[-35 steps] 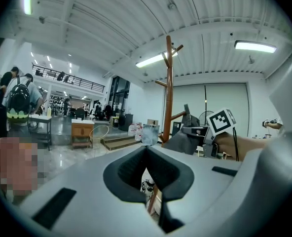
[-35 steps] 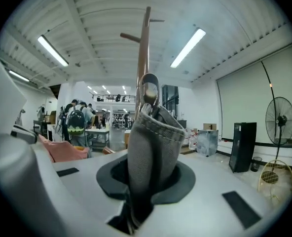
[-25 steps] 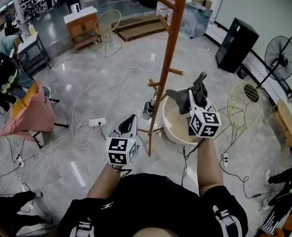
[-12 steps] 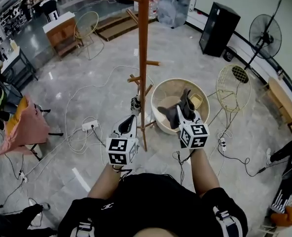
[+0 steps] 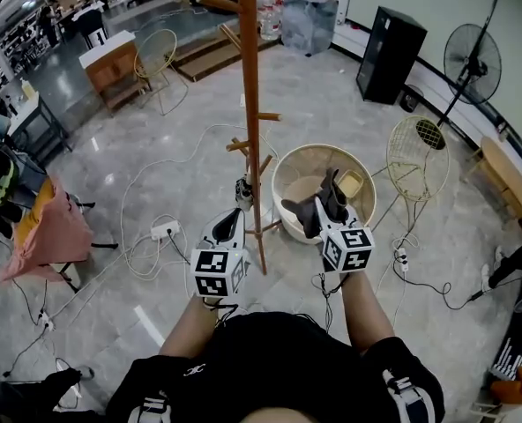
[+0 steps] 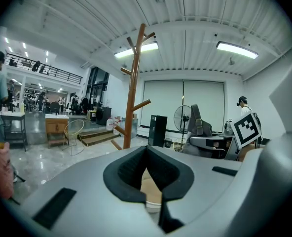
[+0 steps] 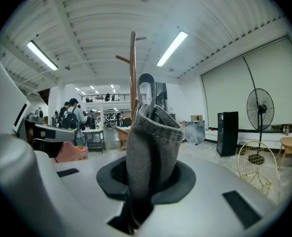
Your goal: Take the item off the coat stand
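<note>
The right gripper (image 5: 331, 208) has its jaws nearly together, pinching a grey fabric item (image 5: 302, 211) (image 7: 151, 142). The fabric stands up out of the jaws toward 12 o'clock, above the round basket (image 5: 367, 183). It is clear of the wooden coat stand (image 5: 249, 104), which rises at the gripper's 10 o'clock. The left gripper (image 5: 228, 226) has its jaws together on nothing, just beside the stand's pole at its 8 o'clock.

The cloth item (image 7: 151, 132) clamped between the right gripper's (image 7: 145, 181) jaws is grey, coarse-woven and matt, with a stitched hem. The gripper shell is smooth, matt grey plastic. Beyond the jaws, the coat stand (image 5: 249, 104) is smooth brown wood and the floor (image 5: 137, 148) is glossy polished stone.
</note>
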`<state>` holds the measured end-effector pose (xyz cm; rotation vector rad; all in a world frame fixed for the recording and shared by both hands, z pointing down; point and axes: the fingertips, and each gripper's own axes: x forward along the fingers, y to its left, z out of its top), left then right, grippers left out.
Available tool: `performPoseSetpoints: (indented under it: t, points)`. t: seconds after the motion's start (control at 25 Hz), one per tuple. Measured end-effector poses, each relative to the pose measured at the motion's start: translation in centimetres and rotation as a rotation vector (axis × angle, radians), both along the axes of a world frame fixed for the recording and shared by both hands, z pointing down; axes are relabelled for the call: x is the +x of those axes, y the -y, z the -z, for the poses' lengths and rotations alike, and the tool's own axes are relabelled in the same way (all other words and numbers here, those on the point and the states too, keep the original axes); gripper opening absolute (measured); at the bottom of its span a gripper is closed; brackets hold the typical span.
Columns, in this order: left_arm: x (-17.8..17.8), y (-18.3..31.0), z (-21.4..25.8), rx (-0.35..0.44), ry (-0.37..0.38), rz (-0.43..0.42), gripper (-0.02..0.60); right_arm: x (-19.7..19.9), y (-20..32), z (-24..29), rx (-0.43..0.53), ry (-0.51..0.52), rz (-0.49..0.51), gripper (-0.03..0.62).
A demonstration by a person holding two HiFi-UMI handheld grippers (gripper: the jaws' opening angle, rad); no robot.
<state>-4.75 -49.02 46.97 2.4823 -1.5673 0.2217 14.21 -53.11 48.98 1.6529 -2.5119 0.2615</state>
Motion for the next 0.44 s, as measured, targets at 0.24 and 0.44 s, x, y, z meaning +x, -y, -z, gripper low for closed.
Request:
performPoseSetpoints:
  t: [0.24, 0.44]
  points:
    - [-0.29, -0.28, 0.36, 0.004, 0.001, 0.003, 0.012, -0.16, -0.34, 0.17, -0.024, 0.051, 0.005, 0.077]
    - [-0.58, -0.77, 0.36, 0.003, 0.002, 0.010, 0.012, -0.43, -0.87, 0.28, -0.031, 0.067, 0.013, 0.077]
